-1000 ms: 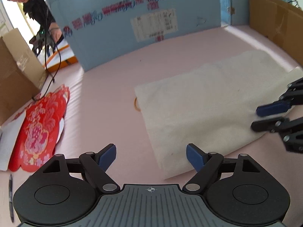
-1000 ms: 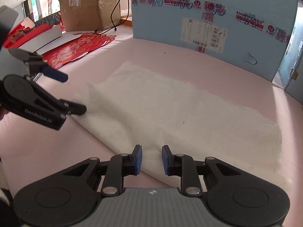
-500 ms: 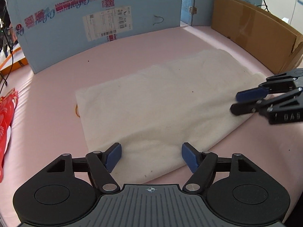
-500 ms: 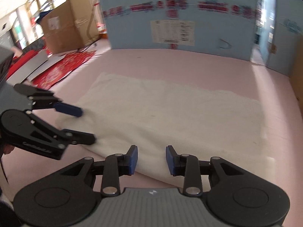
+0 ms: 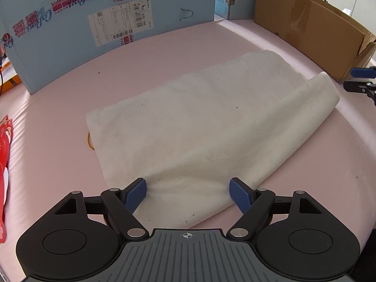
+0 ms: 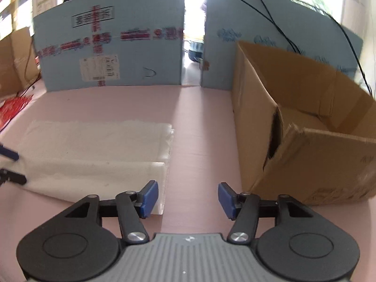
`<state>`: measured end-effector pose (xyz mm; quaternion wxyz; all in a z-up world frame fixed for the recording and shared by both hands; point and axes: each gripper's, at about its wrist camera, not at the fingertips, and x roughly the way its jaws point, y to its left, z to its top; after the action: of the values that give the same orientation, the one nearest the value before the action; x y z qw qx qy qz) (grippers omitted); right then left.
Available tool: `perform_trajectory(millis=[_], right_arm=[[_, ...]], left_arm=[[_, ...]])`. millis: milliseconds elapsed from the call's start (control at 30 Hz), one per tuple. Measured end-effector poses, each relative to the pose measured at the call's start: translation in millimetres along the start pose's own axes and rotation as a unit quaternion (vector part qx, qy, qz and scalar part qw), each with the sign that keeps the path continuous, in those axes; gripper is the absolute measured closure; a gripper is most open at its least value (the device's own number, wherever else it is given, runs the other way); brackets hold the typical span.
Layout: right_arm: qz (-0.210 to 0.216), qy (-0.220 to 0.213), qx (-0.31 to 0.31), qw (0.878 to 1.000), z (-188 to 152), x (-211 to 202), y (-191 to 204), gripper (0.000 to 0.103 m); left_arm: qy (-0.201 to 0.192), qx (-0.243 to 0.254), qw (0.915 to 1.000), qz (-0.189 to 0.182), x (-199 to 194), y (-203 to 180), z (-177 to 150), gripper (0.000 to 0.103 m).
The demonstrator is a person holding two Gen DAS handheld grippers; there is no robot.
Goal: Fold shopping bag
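Note:
A white fabric shopping bag point(image 5: 199, 127) lies flat on the pink surface, folded over along its near edge, with its right end curled up. It also shows in the right wrist view point(image 6: 94, 150), at the left. My left gripper point(image 5: 188, 191) is open and empty, its fingers spread just above the bag's near folded edge. My right gripper point(image 6: 188, 198) is open and empty, to the right of the bag's end, over bare pink surface. Its tips show at the right edge of the left wrist view point(image 5: 359, 80).
A brown cardboard box point(image 6: 305, 127) stands at the right, close to my right gripper. Blue printed cardboard panels point(image 5: 94, 30) wall off the back. A red decorated sheet point(image 5: 3, 145) lies at the far left. An orange band point(image 5: 90, 142) peeks out under the bag's left edge.
My right gripper has opened wide and swung right, away from the bag's end toward the brown box. My left gripper has opened a little wider over the bag's near edge.

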<state>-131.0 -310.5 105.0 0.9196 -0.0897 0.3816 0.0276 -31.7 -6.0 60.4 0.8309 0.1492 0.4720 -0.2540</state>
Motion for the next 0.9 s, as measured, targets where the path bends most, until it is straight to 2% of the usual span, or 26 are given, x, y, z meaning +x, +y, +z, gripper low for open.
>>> perform_trajectory(millis=[67, 167, 300, 433, 567, 633, 667, 733, 767, 833, 900], right_arm=[[-0.003, -0.004, -0.098, 0.995, -7, -1, 27, 0.028], [0.000, 0.001, -0.232, 0.973, -22, 5, 64, 0.029], [-0.013, -0.035, -0.373, 0.927, -40, 9, 97, 0.033], [-0.003, -0.073, -0.495, 0.866, -45, 19, 117, 0.053], [0.013, -0.103, -0.574, 0.812, -42, 32, 134, 0.057], [0.018, -0.114, -0.597, 0.794, -39, 38, 141, 0.063], [0.023, -0.113, -0.601, 0.791, -38, 39, 143, 0.066], [0.045, -0.093, -0.597, 0.796, -29, 41, 145, 0.087], [0.059, -0.081, -0.591, 0.800, -24, 43, 145, 0.089], [0.095, -0.046, -0.564, 0.819, -6, 44, 142, 0.090], [0.135, -0.011, -0.527, 0.839, 14, 47, 134, 0.090]], left_arm=[[-0.005, -0.008, 0.9999, 0.005, -2, -1, -3, 0.022], [-0.008, -0.012, 0.9999, 0.008, -3, -1, -5, 0.022], [-0.010, -0.014, 0.9998, 0.010, -5, -2, -6, 0.021], [-0.013, -0.017, 0.9997, 0.011, -6, -1, -6, 0.021], [-0.014, -0.018, 0.9997, 0.010, -6, 0, -6, 0.021], [-0.015, -0.018, 0.9997, 0.009, -6, 0, -6, 0.020], [-0.016, -0.017, 0.9997, 0.008, -6, 0, -6, 0.020], [-0.015, -0.011, 0.9998, 0.005, -7, 1, -5, 0.020], [-0.015, -0.002, 0.9999, 0.004, -9, 1, -4, 0.020], [-0.027, 0.028, 0.9993, -0.001, -18, -2, -3, 0.020], [-0.053, 0.083, 0.9950, -0.016, -33, -9, -1, 0.020]])
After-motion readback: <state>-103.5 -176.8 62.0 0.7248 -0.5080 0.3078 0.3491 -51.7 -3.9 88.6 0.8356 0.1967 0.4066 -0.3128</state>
